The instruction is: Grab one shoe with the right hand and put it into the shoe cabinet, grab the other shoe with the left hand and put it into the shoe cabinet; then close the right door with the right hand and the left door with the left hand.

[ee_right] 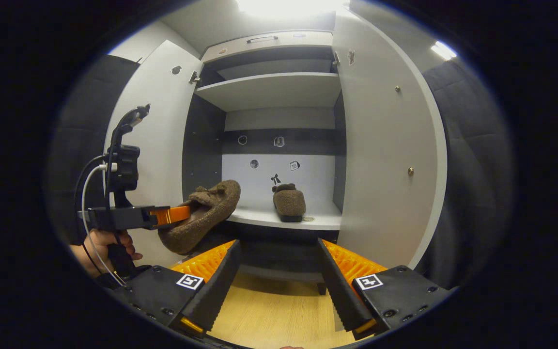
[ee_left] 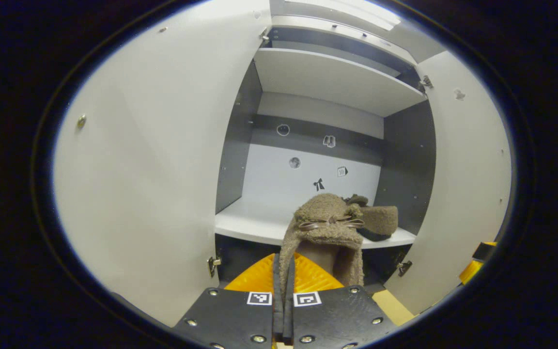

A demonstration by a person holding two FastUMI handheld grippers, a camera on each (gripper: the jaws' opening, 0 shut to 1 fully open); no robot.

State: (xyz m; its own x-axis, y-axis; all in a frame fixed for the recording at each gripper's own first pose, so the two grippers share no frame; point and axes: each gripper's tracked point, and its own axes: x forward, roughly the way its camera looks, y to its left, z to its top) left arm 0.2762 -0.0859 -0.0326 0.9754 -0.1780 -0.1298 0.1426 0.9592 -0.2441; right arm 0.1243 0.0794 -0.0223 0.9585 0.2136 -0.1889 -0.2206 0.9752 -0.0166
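gripping a slipper by its rim, our left gripper hid its heel; our right gripper gaped empty over wooden floor, second slipper already shelved.

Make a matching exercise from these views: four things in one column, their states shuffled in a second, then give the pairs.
Things:
1. left gripper
2. right gripper
3. brown fuzzy slipper with the bow
4. second brown slipper

States:
A. resting on the cabinet shelf
B. fingers spread wide, holding nothing
C. held in the air in front of the shelf
D. shut on a slipper's edge

Pairs: 1-D, 2-B, 3-C, 4-A
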